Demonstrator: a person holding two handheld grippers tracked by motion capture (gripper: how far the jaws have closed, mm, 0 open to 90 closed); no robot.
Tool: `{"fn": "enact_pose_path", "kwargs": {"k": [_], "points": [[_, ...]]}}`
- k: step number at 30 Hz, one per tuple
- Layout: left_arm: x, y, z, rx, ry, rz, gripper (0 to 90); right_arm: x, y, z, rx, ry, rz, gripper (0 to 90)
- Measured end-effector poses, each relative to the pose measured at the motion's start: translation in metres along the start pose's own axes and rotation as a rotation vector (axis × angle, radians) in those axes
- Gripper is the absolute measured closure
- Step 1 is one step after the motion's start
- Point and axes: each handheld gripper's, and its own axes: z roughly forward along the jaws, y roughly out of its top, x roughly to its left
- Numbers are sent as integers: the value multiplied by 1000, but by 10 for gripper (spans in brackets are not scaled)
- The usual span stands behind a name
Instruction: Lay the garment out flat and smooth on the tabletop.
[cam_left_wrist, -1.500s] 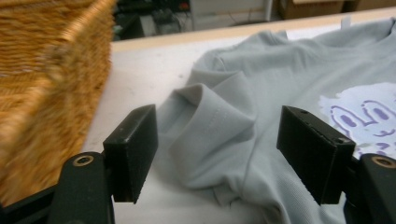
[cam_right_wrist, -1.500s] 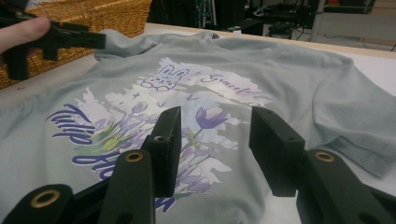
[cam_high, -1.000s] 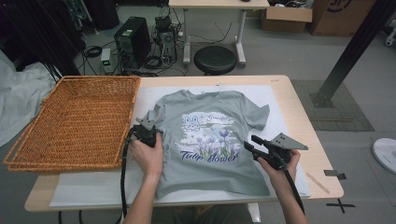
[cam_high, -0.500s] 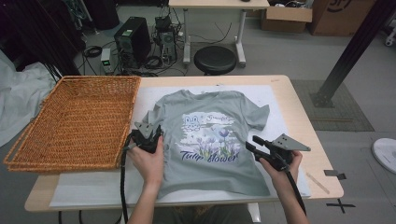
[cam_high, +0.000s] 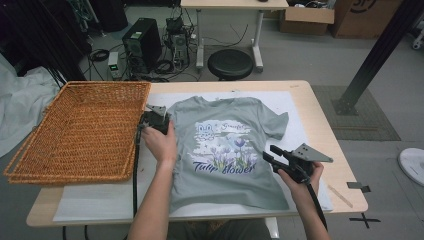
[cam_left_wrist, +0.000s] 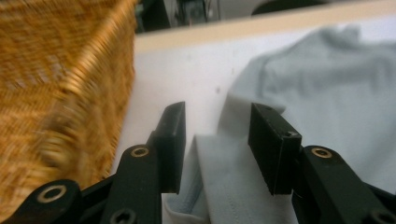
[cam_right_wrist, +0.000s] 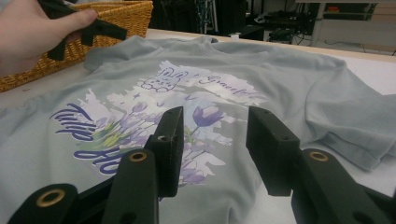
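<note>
A: What am I looking at on your end?

B: I'm working a grey shirt (cam_high: 227, 150) that is lying flat, print side up, on the white mat (cam_high: 300, 135) covering the surface (cam_high: 325, 110). A wicker basket (cam_high: 80, 130) is sitting at the left, just beside the shirt's left sleeve (cam_left_wrist: 233, 186).

A: And the grippers?

B: My left gripper (cam_high: 156, 119) is hanging at that left sleeve, near the basket's right wall. Its jaws have just been opening, and they are standing apart now, released; the left gripper view is showing the sleeve hem lying between them with no pad pressing on it. My right gripper (cam_high: 272, 154) is hovering over the shirt's right side, near the print, jaws parted and gripping nothing.

A: So which step is this?

B: I'm judging it as the start of a fold. The shirt is spread and smoothed, and I'm lining up the left gripper on the sleeve.

A: What is the next move asking for?

B: Lowering the left gripper until the hem is sitting well inside the jaws, clenching on that one layer, then carrying the sleeve rightward across the print. I'm also watching the basket wall, since it is close to that hand. The right gripper could be pinning the body so the cloth isn't dragging.
</note>
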Motion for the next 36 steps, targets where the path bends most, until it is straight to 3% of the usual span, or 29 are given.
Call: {"fn": "enact_pose_path", "kwargs": {"k": [6, 9, 11, 12, 13, 16, 17, 18, 21, 25, 29, 32, 36], "points": [[-2, -9, 17, 71, 20, 10, 599, -4, -5, 0, 1, 7, 12, 574], [-3, -12, 22, 86, 4, 5, 686, -4, -4, -2, -3, 11, 10, 572], [-3, -11, 22, 90, -6, 5, 820, -4, -2, -3, -6, 10, 6, 572], [-4, -11, 22, 101, -8, 21, 820, -4, -2, -3, -6, 10, 6, 572], [-4, -10, 22, 112, 10, 51, 882, -4, -1, -5, -11, 11, 4, 574], [-2, -8, 19, 138, 87, 85, 886, -3, -1, -7, -13, 10, 2, 575], [-2, -8, 19, 138, 87, 85, 887, -3, 0, -8, -14, 9, 0, 576], [2, -7, 13, 127, 129, 108, 887, -3, 0, -9, -14, 8, -1, 578], [4, -6, 5, 101, 143, 117, 887, -3, 0, -10, -19, 7, -3, 580], [2, -1, -17, 31, 182, 192, 886, 0, 3, -9, -24, 17, -11, 587], [3, -2, -31, -4, 211, 216, 882, 4, 6, -11, -31, 24, -23, 594], [-2, -6, -37, -22, 246, 227, 668, 6, 8, -12, -30, 23, -29, 590], [-7, -11, -47, -63, 207, 201, 604, 8, 5, -15, -12, 26, -22, 573]]}}
